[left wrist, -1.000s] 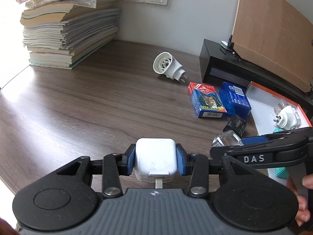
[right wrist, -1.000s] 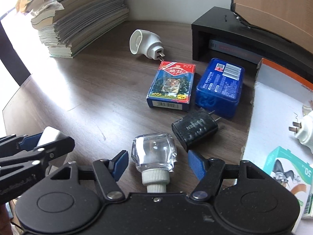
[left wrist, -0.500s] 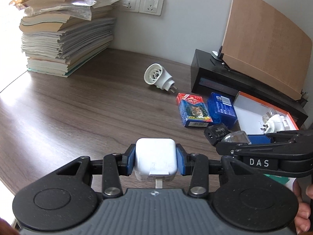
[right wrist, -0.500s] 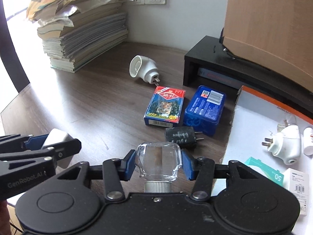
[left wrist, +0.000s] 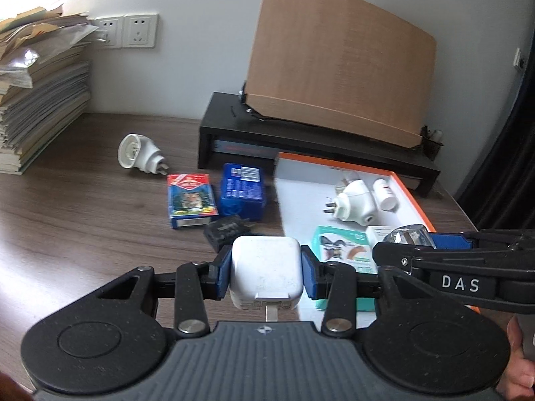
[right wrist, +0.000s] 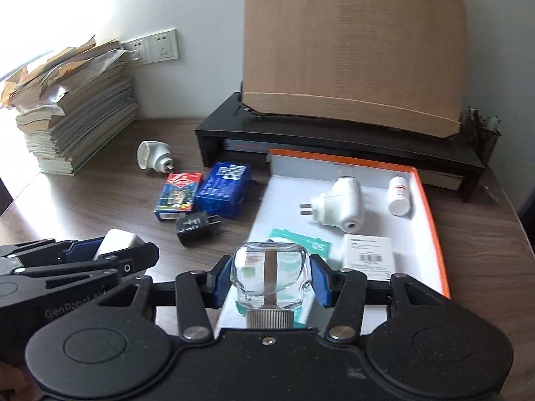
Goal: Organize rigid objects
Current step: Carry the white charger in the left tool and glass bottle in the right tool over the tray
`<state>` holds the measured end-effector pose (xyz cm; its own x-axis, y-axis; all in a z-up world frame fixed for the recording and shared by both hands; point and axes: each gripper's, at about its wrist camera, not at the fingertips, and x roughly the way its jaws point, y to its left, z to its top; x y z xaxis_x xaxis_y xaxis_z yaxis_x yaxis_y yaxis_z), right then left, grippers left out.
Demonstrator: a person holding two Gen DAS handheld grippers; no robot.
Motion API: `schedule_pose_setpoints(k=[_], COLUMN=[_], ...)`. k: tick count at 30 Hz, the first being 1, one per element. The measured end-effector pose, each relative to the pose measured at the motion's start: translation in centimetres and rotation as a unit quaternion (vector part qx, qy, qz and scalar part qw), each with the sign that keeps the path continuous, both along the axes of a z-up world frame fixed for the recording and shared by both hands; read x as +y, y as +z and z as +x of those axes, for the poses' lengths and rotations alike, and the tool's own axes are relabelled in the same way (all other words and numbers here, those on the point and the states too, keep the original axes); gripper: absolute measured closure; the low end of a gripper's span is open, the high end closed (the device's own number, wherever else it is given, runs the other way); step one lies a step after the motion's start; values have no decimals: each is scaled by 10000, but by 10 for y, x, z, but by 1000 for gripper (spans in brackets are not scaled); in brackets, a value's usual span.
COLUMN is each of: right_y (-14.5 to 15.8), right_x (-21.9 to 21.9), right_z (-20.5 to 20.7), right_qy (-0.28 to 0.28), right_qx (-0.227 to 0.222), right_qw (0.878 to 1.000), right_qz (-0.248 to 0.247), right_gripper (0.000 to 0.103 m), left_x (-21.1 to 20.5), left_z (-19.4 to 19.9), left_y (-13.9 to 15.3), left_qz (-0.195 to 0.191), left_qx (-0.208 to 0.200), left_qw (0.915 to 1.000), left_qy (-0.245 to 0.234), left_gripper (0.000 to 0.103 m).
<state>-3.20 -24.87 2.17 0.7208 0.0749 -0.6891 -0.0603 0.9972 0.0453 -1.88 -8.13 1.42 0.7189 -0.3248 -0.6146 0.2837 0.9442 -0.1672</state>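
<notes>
Right wrist view shows the right gripper point(right wrist: 273, 282) clamping a small clear glass bottle point(right wrist: 269, 275) across its flat sides; likely fragile and slippery. Left gripper point(left wrist: 266, 272) pinches a rigid, light white square plastic charger point(left wrist: 265, 267) squarely

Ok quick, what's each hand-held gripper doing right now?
Left hand-held gripper: closed on the white charger.
Right hand-held gripper: closed on the glass bottle.

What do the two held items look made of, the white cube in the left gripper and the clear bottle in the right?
White charger cube in the left gripper: looks like smooth, slightly glossy moulded plastic with rounded corners.

Clear bottle in the right gripper: transparent, thick-walled with bright highlights, probably glass, possibly hard clear plastic. Its ribbed neck cap looks metallic or grey plastic.
</notes>
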Motion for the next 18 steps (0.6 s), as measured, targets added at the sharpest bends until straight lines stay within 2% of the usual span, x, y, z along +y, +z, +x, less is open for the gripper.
schedule_pose_setpoints(k=[9,18], right_y=[6,10], right_x=[-60,-84], right_z=[-41,-56], right_qy=[-819,-1027], right_qx=[-85,-170], right_qw=[9966,9945], right_qz=[9,66], right_gripper=[43,43], left_x=[-57,-86], left_z=[-10,-18], left_y=[-3,0], left_qz=[75,171], left_qx=[-73,-147], left_qw=[9978,9964], left_qy=[-656,-816], left_gripper=[61,61])
